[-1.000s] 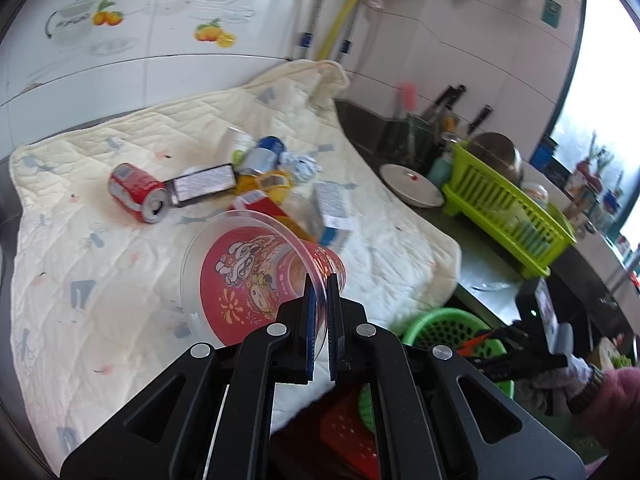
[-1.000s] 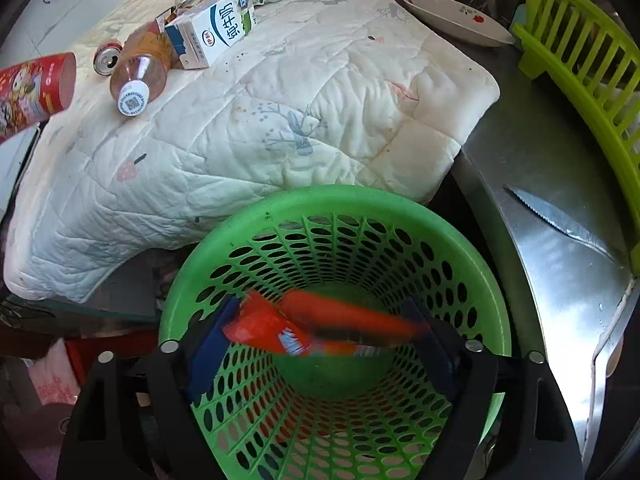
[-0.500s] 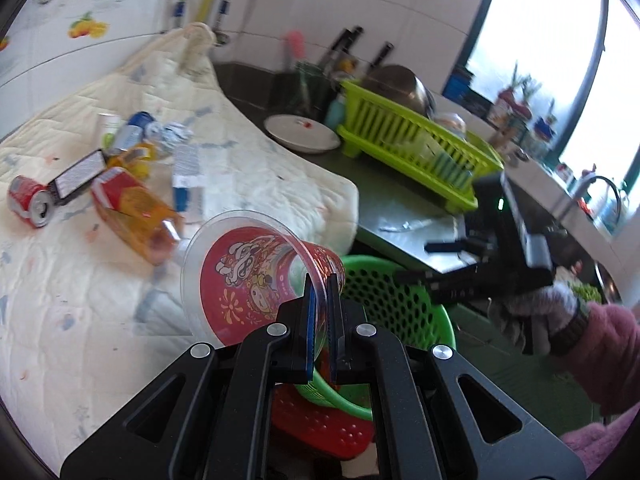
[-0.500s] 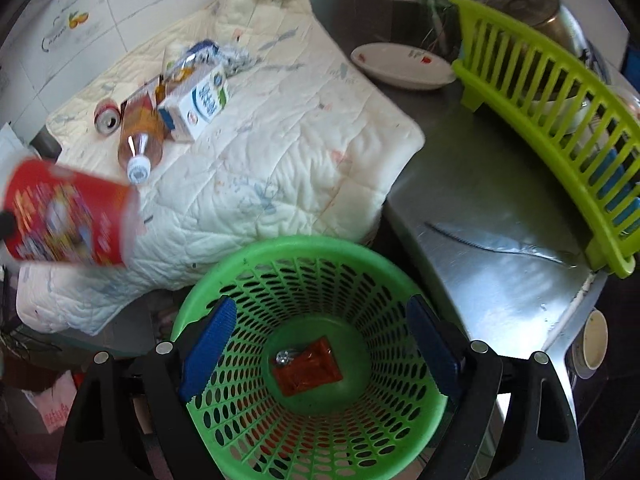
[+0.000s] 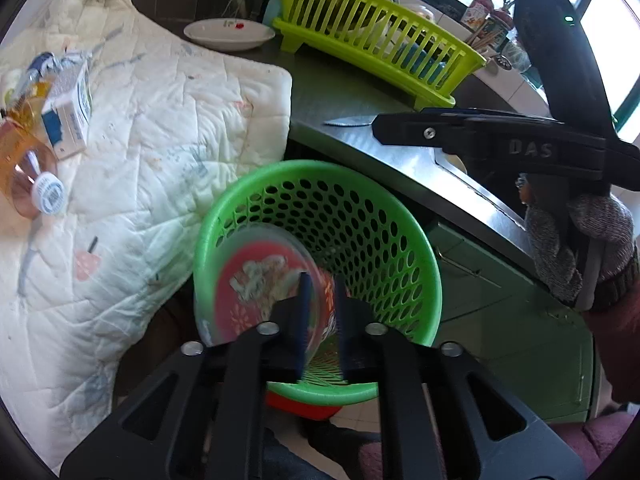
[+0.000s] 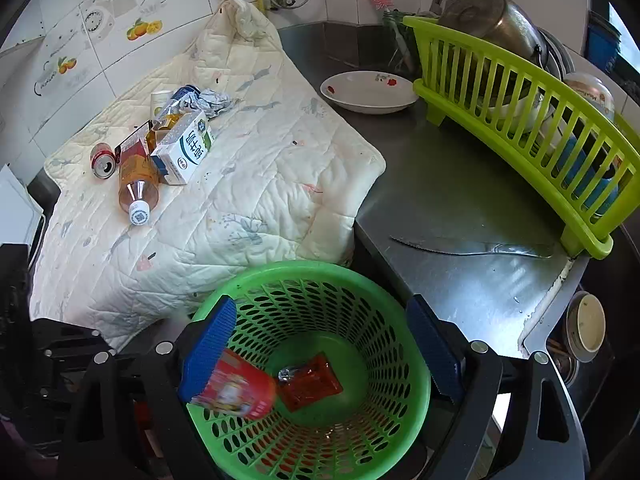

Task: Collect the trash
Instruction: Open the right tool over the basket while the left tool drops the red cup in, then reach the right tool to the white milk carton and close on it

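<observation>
Now your left gripper (image 5: 320, 312) jaws are opening, the red cup (image 5: 264, 284) between them, inside the green basket (image 5: 404, 240). Your right gripper (image 6: 320, 344) stands apart, empty, above it.

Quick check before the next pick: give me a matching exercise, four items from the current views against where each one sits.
Items:
1. red wrapper
2. milk carton
3. knife
4. white dish

Places:
A. on the quilted cloth, among the trash
B. bare steel counter, in front of the dish rack
C. bottom of the green basket
D. counter, between cloth and rack

Pairs: 1-C, 2-A, 3-B, 4-D
</observation>
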